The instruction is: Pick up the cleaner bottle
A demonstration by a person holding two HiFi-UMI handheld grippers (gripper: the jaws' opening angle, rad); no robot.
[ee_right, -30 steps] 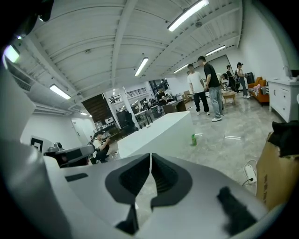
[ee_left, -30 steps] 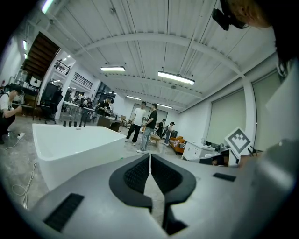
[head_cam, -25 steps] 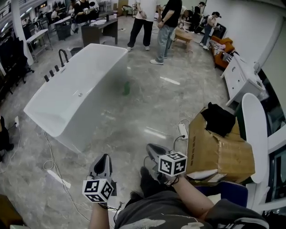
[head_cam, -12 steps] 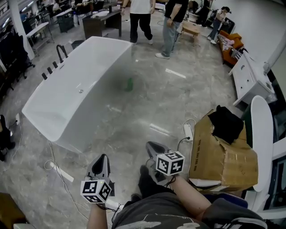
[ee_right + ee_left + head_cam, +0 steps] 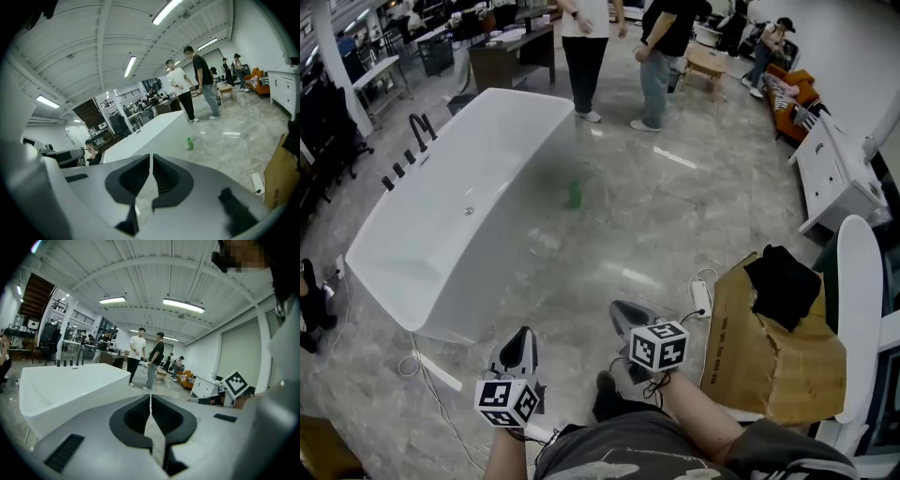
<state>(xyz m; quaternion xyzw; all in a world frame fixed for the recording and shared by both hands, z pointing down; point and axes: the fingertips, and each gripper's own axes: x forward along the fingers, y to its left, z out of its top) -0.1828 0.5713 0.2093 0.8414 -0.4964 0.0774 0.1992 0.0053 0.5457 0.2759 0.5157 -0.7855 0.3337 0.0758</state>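
Left gripper (image 5: 150,398): jaws pressed together, nothing between them. Right gripper (image 5: 151,158): same, closed and empty.

Both are held low over the floor (image 5: 675,225), glossy grey marble with streaks of lamp glare.

Cleaner bottle (image 5: 574,194): green, standing on the floor well ahead of both grippers, near the long side of a white bathtub (image 5: 441,216). The tub lies ahead and left of the left gripper.

Cardboard box (image 5: 769,347) near the right gripper's right side, black cloth (image 5: 783,286) on top. White power strip (image 5: 702,298) on the floor between that gripper and the box.

Two people (image 5: 586,47) stand beyond the tub's far end. White cabinet (image 5: 834,178) far ahead-right. Open hall, strip lights overhead.
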